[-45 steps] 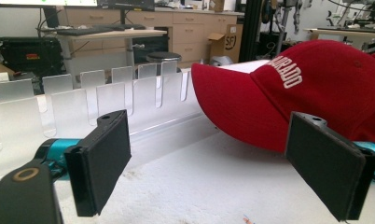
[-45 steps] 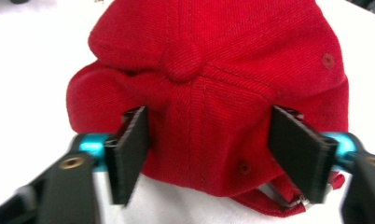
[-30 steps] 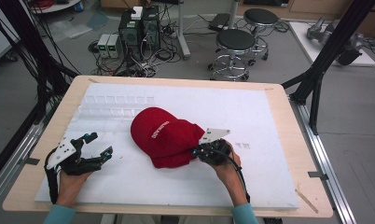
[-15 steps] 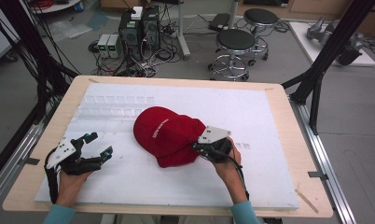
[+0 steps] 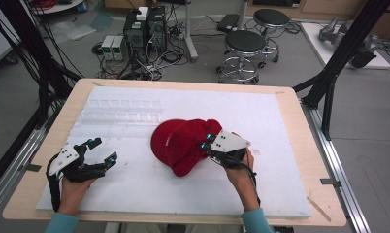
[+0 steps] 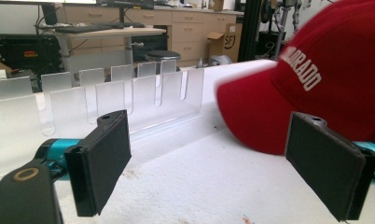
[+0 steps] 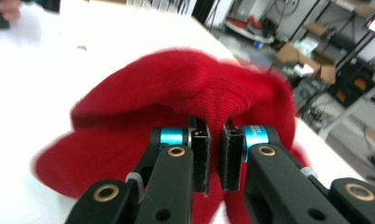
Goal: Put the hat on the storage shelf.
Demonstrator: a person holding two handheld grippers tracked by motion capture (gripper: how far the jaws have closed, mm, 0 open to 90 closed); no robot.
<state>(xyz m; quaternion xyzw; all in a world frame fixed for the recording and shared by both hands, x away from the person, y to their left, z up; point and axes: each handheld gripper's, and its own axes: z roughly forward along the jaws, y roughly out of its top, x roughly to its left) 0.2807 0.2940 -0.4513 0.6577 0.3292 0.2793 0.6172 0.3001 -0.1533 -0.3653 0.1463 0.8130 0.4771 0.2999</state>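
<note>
1. Cloth bunches easily: the red cap (image 5: pixel 183 144) looks light and floppy, with only its brim stiff, so the crown's edge seems the best hold.
2. Right tool (image 7: pixel 213 158) is clamped on a crown fold; left tool (image 6: pixel 223 172) gapes wide (nothing in it), well left of the cap.
3. Cap lies mid-counter (image 5: pixel 280 204), near the clear rack (image 5: pixel 120 110), brim pointing at the left tool, long axis crosswise.

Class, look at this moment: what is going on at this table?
A person works a red cap with two hand-held grippers. The right gripper pinches a fold of the cap's fabric on the white table cover. The left gripper rests open beside the cap, touching nothing. A clear slotted rack stands behind.
</note>
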